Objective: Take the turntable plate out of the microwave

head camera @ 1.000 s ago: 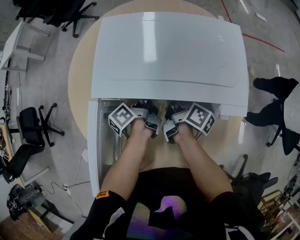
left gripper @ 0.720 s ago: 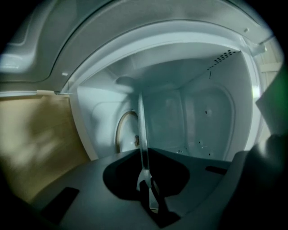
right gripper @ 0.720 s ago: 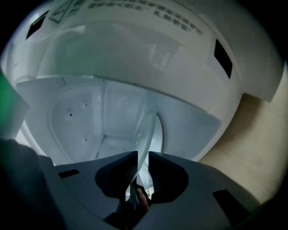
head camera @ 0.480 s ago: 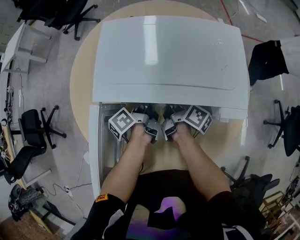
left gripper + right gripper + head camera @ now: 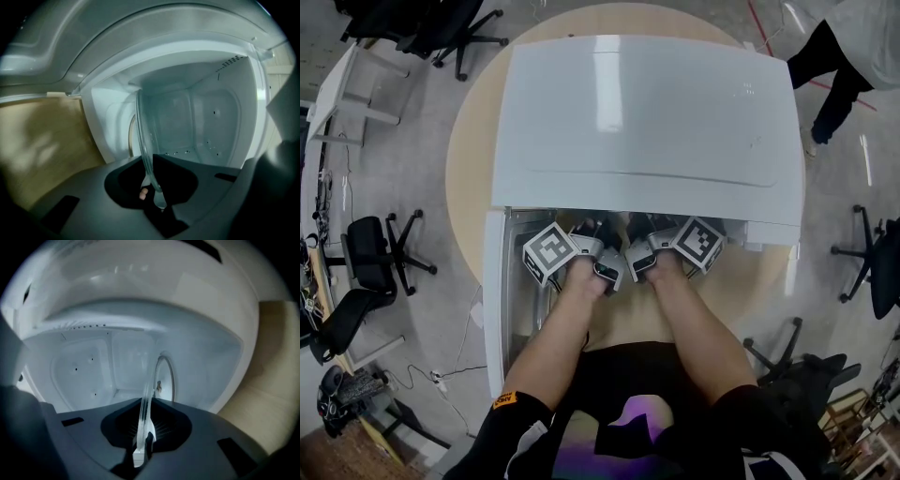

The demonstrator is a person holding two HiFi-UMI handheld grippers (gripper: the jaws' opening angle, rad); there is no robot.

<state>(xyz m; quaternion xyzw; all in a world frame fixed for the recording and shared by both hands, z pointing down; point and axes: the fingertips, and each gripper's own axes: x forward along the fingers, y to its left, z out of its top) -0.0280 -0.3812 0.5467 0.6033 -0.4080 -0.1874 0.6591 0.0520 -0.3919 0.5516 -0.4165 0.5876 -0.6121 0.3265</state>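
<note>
Far left, on the floor: office chairs (image 5: 370, 253). Round wooden tabletop (image 5: 469, 159) carries a white microwave (image 5: 647, 112), seen from above. Its door (image 5: 495, 309) is swung open at the left and sticks out toward the person.

Both forearms reach into the opening from the near side. The marker cubes show just under the microwave's front edge: left cube (image 5: 548, 253), right cube (image 5: 700, 242), side by side and near each other.

Left claw (image 5: 152, 194): narrow, clamped on the near rim of the glass plate (image 5: 143, 136). The camera is rolled, so the plate shows edge-on as a thin clear curve running from the jaws into the cavity (image 5: 206, 122). The cavity walls are white with small holes.

Plate location: inside the cavity, near rim at the opening and held on both sides. Whether it is lifted off the cavity floor cannot be told.

Right claw (image 5: 140, 446): narrow too, pinching the same plate's rim. The plate is again edge-on, rising from between the jaws toward the back wall. Wooden tabletop shows past the opening at that view's right edge.

Far right, on the floor beyond the tabletop: a person (image 5: 853, 47), only partly in frame. More chairs at the right edge (image 5: 872, 272).
</note>
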